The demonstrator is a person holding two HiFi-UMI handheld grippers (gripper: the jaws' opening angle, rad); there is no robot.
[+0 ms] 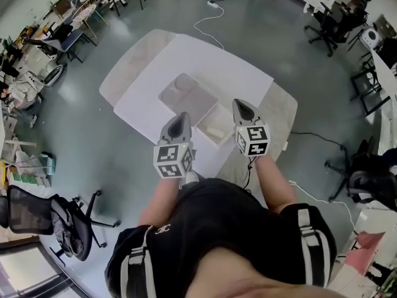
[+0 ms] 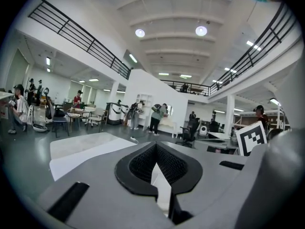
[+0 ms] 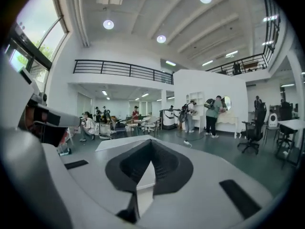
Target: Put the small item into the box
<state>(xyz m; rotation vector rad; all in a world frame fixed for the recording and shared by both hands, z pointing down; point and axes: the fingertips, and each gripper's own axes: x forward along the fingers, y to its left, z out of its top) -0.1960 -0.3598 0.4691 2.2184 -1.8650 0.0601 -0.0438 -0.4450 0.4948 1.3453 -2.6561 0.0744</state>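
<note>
In the head view a white table (image 1: 205, 61) carries a shallow grey box (image 1: 188, 98) with a pale flat piece (image 1: 214, 126) at its near right corner. I cannot make out any small item. My left gripper (image 1: 182, 115) is raised over the table's near edge, just short of the box. The right gripper (image 1: 239, 102) hangs level with it, beside the pale piece. Both point out across the room. The left gripper (image 2: 155, 146) has its jaws together with nothing between them. The right gripper (image 3: 151, 142) is shut and empty too.
A beige tabletop (image 1: 282, 113) sticks out from under the white one. An office chair (image 1: 56, 219) stands at lower left and more chairs (image 1: 325, 23) at upper right. Cables (image 1: 208, 20) run over the floor. People stand far off (image 3: 212, 113) in the hall.
</note>
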